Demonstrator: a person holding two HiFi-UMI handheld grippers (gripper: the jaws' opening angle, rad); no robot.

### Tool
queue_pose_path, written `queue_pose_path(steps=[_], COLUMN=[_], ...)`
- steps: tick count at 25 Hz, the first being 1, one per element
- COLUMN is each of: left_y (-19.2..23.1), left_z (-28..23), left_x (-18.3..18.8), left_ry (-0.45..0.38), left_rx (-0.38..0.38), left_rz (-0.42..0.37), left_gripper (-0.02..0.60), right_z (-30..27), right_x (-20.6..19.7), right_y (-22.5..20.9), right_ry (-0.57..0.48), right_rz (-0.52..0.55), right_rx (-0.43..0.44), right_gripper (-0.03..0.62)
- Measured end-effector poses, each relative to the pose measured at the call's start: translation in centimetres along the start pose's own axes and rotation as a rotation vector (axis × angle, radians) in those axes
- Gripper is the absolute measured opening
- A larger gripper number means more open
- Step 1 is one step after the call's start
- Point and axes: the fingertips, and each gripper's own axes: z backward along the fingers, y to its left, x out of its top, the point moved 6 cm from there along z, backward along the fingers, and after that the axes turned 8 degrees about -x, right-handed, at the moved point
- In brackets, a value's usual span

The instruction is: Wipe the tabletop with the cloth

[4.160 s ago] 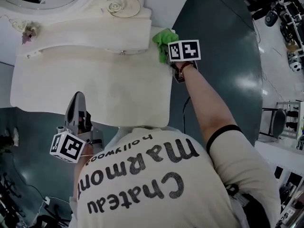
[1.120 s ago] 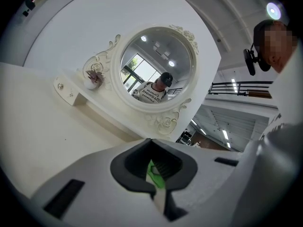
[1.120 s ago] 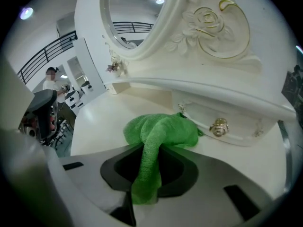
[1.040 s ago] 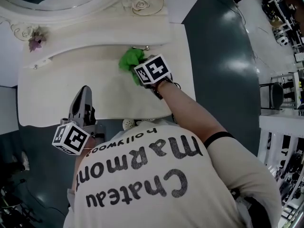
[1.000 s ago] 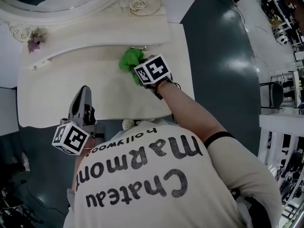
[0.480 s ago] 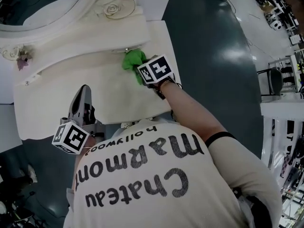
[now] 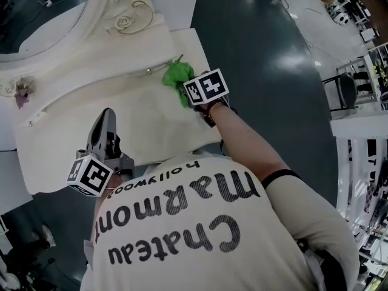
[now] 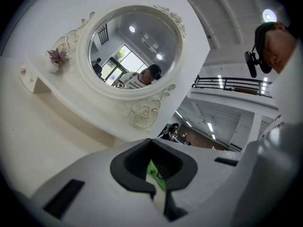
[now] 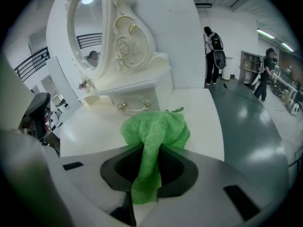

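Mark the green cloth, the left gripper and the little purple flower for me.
cloth (image 7: pixel 177 76), head view, middle of the green bundle.
left gripper (image 7: pixel 106 115), head view, at its jaw tips.
flower (image 8: pixel 57 56), left gripper view, on the purple petals.

The cream-white tabletop (image 7: pixel 115 123) is backed by a raised shelf (image 7: pixel 91 62), on which an ornate mirror frame (image 7: pixel 124 17) is carried. A green cloth (image 7: pixel 177 76) is bunched on the tabletop near its right rear corner, just beside the shelf front. A small flower (image 7: pixel 22 94) is set at the shelf's left end.
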Motion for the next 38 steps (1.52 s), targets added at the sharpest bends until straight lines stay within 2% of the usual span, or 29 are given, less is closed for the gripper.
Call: queue_pose_path(steps=[12,16,26,31,36,38], left_y=[0.2,0.1,0.9,1.5,2.4,2.5], left_z=[-0.7,-0.4,1.6,2.6,3.2,3.1], left_x=[0.1,0.2,-0.4,-0.4,0.1,0.2], left_ry=[0.030,0.041,0.051,0.052,0.049,0.049], left_rx=[-0.023,-0.029,0.017,0.036,0.029,0.022], left_rz=[0.001,-0.005,0.020,0.023,0.022,0.024], left_gripper=[0.008,0.006,0.006,0.006,0.008,0.006], right_z=[2.4,3.1,4.1,4.6,5.1,5.8], right_x=[-1.8,-2.2,-2.7,-3.1,-3.9,-3.6], right_y=[-5.8,-7.1,-8.8,-9.9,-10.8,-10.9], right_ry=[-0.033,-0.034,-0.011,-0.005,0.017,-0.006], right_rz=[-0.165,-0.190,-0.257,-0.374,-0.437,-0.480], right_rx=[-0.119,-0.140,-0.184,-0.192,-0.269,-0.273], right_gripper=[0.097,0.097,0.097,0.098,0.098,0.098])
